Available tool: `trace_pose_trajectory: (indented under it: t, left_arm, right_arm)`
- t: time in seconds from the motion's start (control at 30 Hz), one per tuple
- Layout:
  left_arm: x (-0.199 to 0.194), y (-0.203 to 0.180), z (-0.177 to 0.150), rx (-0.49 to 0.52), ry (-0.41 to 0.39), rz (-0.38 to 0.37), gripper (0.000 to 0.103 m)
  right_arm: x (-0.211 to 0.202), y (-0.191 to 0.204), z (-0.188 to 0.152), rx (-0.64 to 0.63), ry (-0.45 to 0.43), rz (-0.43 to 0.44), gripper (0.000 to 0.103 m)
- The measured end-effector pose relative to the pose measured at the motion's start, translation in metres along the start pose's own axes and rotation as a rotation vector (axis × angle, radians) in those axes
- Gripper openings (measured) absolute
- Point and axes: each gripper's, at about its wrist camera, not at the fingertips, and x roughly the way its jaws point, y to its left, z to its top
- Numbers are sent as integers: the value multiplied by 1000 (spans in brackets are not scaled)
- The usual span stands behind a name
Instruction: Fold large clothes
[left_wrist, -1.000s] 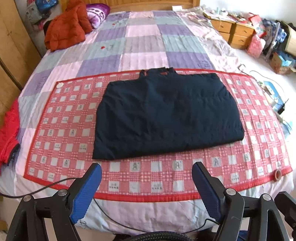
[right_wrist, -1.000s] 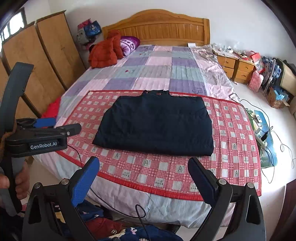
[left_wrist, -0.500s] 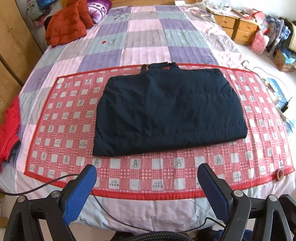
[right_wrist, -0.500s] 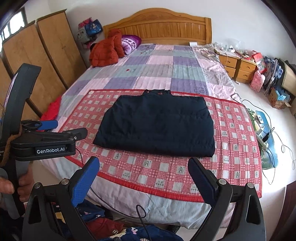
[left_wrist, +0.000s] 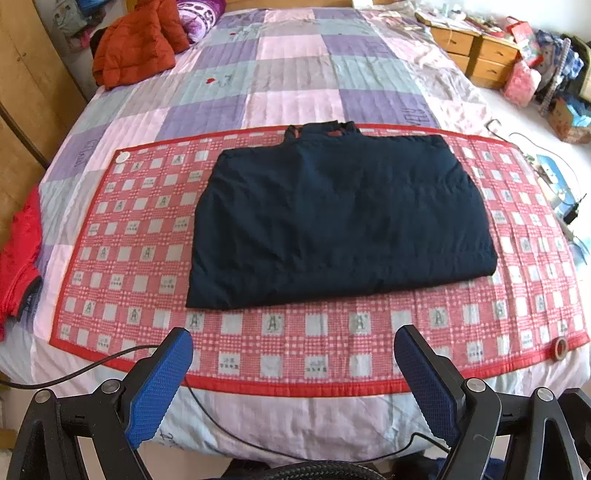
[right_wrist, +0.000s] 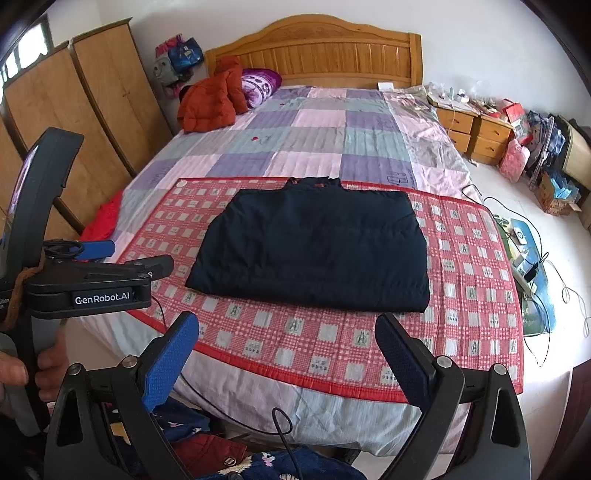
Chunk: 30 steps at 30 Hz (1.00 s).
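Centre of both frames: dark navy quilted jacket (left_wrist: 340, 221) lies folded flat into a rough rectangle on the red-and-white checked mat (left_wrist: 122, 258), collar toward the headboard (right_wrist: 314, 51), all four edges inside the mat's red border. Wide band of bare mat runs between jacket hem and the near red edge; more bare mat at frame left and right of it. Left gripper (left_wrist: 291, 384) hangs over the near bed edge, blue textured pads (left_wrist: 159, 387) spread wide, holding nothing, apart from the cloth. Right gripper (right_wrist: 288, 369) same: jaws spread, nothing between them, short of the mat. Left unit's body shows at left of the right-wrist frame, label reads "GenRobot.AI". Mat squares carry a printed "A". Patchwork quilt (left_wrist: 295, 74) in pink, purple and grey panels fills the upper frame; orange puffer coat (left_wrist: 136, 48) bunched upper left. Small tape roll (left_wrist: 561, 347) sits on the mat's lower-right corner. Black cable (left_wrist: 92, 369) crosses the near edge.
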Motion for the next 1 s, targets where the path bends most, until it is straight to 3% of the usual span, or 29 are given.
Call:
trace_pose_trajectory:
  t: [1.0]
  left_arm:
    - [-6, -6, 1, -12, -22, -33, 92]
  right_arm:
    - [-5, -6, 2, 2, -3, -6, 99]
